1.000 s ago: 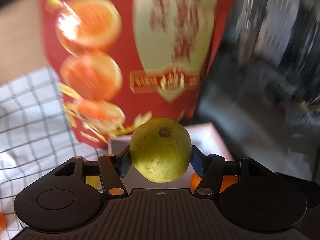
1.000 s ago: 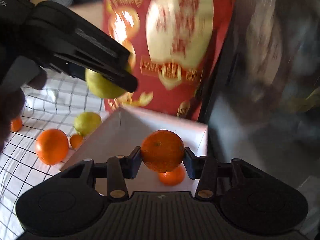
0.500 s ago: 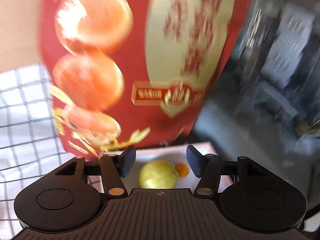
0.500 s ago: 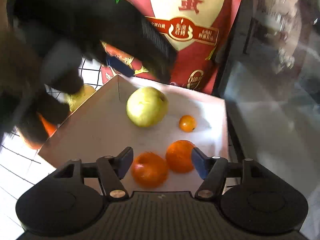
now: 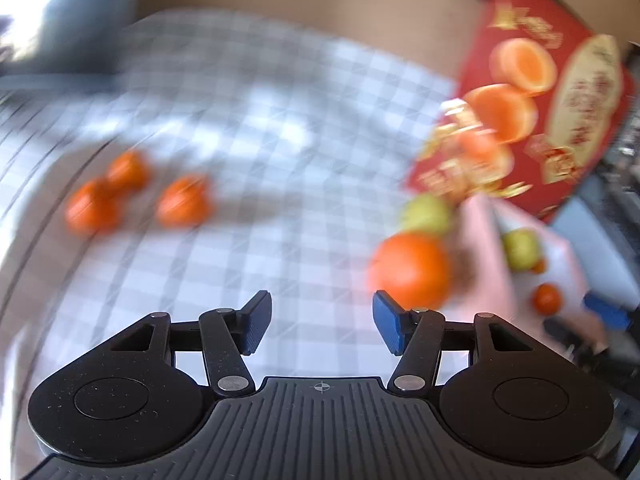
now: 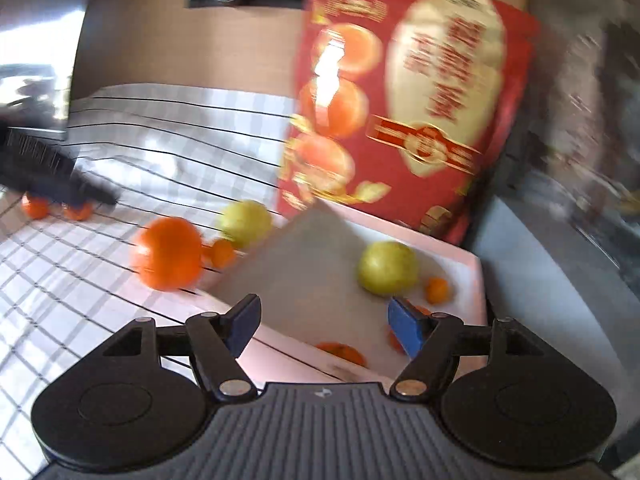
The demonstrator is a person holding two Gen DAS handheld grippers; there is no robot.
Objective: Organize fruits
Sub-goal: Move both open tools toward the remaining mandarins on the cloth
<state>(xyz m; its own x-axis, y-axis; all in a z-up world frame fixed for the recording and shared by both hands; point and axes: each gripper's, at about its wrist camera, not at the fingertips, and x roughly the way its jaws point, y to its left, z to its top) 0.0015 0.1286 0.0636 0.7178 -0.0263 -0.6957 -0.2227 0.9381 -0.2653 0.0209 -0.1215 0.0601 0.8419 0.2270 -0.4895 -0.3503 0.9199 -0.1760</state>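
My left gripper point(image 5: 322, 320) is open with nothing in it, above the checked cloth point(image 5: 280, 120). Three small oranges point(image 5: 184, 200) lie far left of it; a large orange point(image 5: 412, 268) and a green fruit point(image 5: 426, 214) lie to its right. My right gripper point(image 6: 324, 320) hangs over the near wall of the white box point(image 6: 476, 272); its jaws are opening with nothing between them. Inside the box lie a green fruit point(image 6: 386, 266), a small orange point(image 6: 438, 290) and an orange point(image 6: 340, 350). Another orange is partly hidden behind the right finger.
A red printed bag point(image 6: 400, 100) stands upright right behind the box. Beside the box on the cloth lie a large orange point(image 6: 168, 254), a small orange point(image 6: 222, 252) and a green fruit point(image 6: 244, 222). The left gripper's body point(image 6: 52, 176) reaches in at far left. Dark clutter fills the right.
The left gripper let the green fruit go into the box, then swung left over the cloth. The right gripper opened, dropped its orange into the box and drew back a little.
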